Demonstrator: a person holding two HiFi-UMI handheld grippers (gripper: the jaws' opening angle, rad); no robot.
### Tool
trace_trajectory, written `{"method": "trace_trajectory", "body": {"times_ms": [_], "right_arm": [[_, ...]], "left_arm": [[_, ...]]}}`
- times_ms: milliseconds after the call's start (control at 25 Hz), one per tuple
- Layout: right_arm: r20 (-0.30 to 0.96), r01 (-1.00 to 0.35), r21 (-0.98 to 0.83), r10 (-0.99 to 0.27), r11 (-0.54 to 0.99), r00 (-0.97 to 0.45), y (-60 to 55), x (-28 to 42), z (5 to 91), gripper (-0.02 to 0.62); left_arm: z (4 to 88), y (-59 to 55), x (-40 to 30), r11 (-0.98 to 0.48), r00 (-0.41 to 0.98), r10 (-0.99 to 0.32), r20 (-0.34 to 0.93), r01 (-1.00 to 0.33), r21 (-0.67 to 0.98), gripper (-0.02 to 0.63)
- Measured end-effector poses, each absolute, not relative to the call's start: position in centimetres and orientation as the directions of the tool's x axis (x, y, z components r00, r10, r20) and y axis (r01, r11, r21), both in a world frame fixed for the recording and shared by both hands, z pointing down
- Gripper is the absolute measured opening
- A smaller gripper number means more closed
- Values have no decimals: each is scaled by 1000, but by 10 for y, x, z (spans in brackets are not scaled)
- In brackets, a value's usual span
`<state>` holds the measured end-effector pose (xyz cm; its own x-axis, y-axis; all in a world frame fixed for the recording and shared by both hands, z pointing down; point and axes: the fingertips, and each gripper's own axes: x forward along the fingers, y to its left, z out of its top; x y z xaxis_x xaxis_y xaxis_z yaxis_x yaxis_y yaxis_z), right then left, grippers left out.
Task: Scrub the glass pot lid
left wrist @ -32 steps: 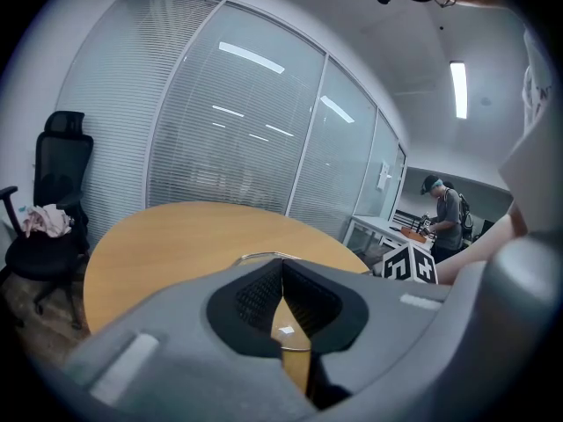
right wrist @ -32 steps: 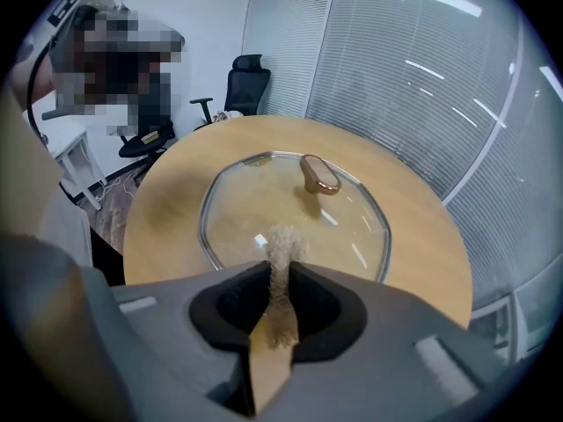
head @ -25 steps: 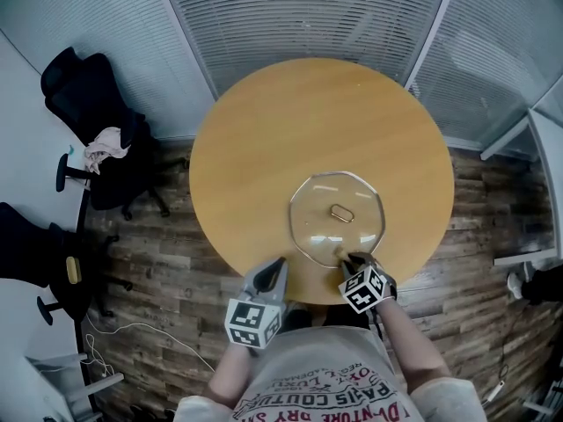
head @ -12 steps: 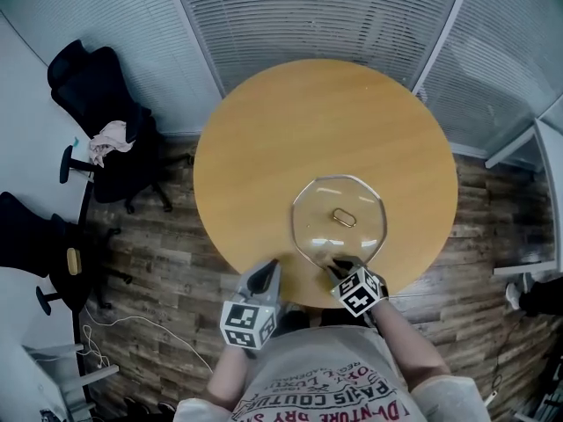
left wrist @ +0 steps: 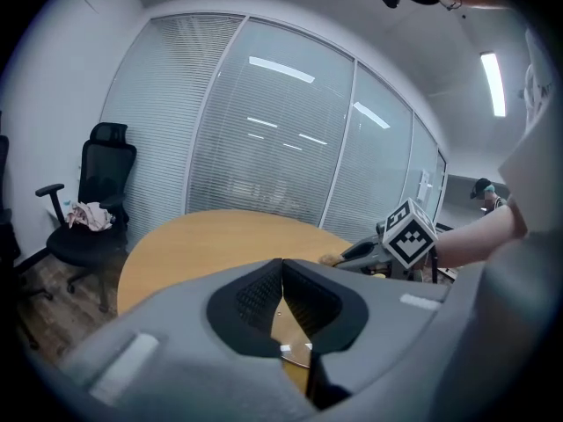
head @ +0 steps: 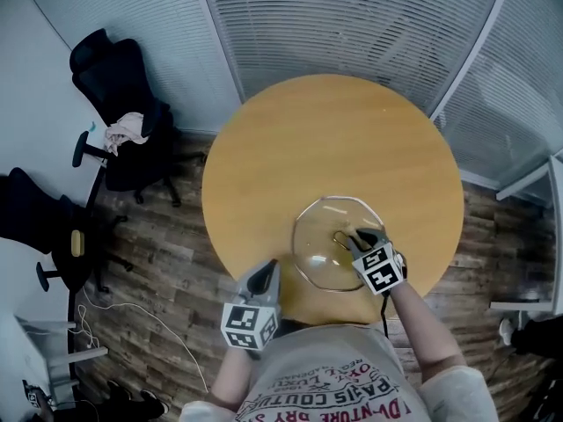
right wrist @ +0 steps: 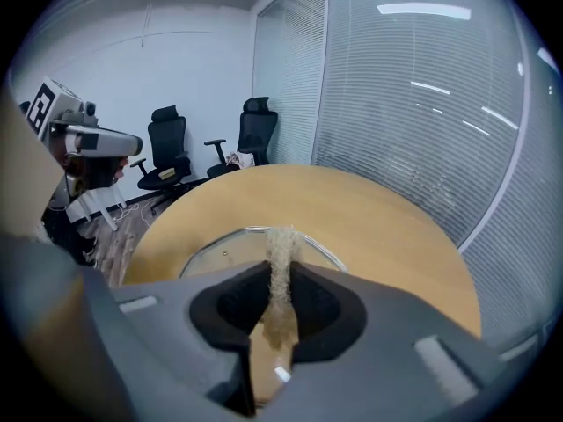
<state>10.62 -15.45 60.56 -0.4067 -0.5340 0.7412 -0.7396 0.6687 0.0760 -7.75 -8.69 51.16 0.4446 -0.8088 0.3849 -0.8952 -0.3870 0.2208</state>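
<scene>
The glass pot lid (head: 317,236) lies flat on the round wooden table (head: 334,139), near its front edge, with a metal handle (head: 341,237) at its centre. My right gripper (head: 356,234) is over the lid beside the handle, shut on a beige fibrous scrubbing pad (right wrist: 281,258) that sticks out past the jaws above the lid (right wrist: 220,251). My left gripper (head: 266,275) hovers at the table's front edge, left of the lid, its jaws shut with nothing between them. In the left gripper view that gripper (left wrist: 281,275) points over the table (left wrist: 202,240) toward the right gripper (left wrist: 352,253).
Two black office chairs (head: 114,77) (head: 35,227) stand on the wooden floor to the left, one with a cloth (head: 127,128) on its seat. Glass walls with blinds (head: 352,16) close the far side. Cables (head: 132,315) lie on the floor at the left.
My right gripper has moved forward with the pad from the lid's near rim to beside the handle. The left gripper has stayed at the table edge.
</scene>
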Motion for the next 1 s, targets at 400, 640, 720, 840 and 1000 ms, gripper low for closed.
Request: {"method": "trace_trajectory", "body": {"times_ms": [400,640,720,840,1000], "right_arm": [[871,-671,8,-335,742,-360,-202,131,673,64],[882,-671,-29,-297,741,-366,-212,122,686,65],[884,-653,-32,-283,757,-372,-214,113,685,64],[888,-618,-30,-263,785,-377,-216,100,685,64],[900,-607,-57,-223,793,-375,-219,94,693,64]], "left_arm": [[517,-98,-74,-280,350,-843,408,-934,223,8],[523,-95,-83,-230,305,-851,427,-948,219,8],[524,-94,-88,-222,297,-853,430,-951,217,8],[524,-95,-91,-216,288,-858,426,-954,210,8],[521,-93,-88,-238,300,-862,410,-951,195,8]]}}
